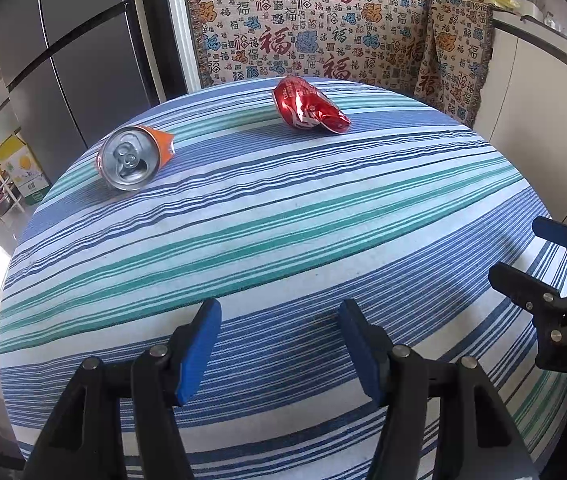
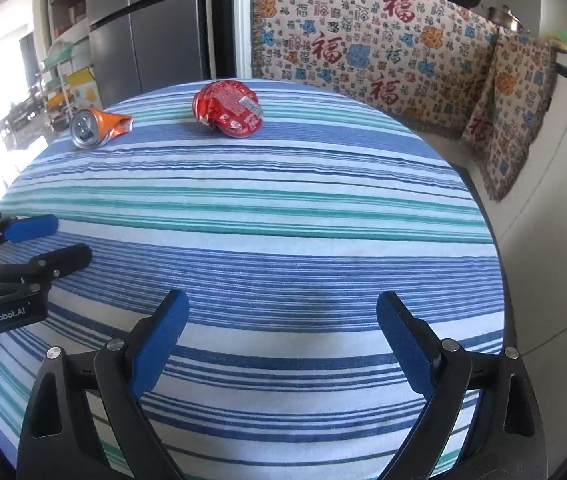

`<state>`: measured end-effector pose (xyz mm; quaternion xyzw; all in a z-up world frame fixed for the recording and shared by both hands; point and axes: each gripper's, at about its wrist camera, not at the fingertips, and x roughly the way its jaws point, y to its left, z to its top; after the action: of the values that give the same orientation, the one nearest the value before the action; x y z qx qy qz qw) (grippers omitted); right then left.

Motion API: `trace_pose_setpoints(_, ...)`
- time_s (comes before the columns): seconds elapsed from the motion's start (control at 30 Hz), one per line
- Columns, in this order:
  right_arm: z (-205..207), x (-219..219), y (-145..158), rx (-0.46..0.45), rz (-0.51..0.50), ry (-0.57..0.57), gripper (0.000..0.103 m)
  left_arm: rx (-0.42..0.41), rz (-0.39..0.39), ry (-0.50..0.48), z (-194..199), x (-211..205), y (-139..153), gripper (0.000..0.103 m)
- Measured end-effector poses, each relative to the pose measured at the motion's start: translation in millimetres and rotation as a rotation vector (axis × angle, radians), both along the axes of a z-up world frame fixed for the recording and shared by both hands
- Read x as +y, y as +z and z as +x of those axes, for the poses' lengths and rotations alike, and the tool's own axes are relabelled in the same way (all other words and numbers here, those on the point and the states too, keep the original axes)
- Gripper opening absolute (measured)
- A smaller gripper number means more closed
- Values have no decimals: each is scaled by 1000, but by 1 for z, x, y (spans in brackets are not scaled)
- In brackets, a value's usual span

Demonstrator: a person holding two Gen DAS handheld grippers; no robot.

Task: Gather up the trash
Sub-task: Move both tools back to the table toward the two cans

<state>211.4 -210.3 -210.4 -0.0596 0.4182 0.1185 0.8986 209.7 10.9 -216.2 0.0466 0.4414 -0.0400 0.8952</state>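
Observation:
A crushed orange can (image 1: 133,156) lies on its side at the far left of the round table, its silver top facing me; it also shows in the right wrist view (image 2: 97,126). A crushed red can (image 1: 309,106) lies at the far middle, also in the right wrist view (image 2: 227,108). My left gripper (image 1: 279,320) is open and empty over the near part of the table. My right gripper (image 2: 283,312) is open and empty, beside the left one. Each gripper shows in the other's view: the right (image 1: 523,256) and the left (image 2: 67,240).
The table wears a blue, white and green striped cloth (image 1: 283,240). A patterned throw (image 1: 323,28) covers furniture behind the table. A grey fridge (image 1: 63,60) stands at the back left, white cabinets (image 1: 543,120) at the right.

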Motion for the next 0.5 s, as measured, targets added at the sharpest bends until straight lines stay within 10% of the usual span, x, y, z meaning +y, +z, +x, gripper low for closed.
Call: trace_pose_setpoints(0.5, -3, 1, -6, 33, -16, 26, 95, -27, -66, 42, 22, 62, 19, 63)
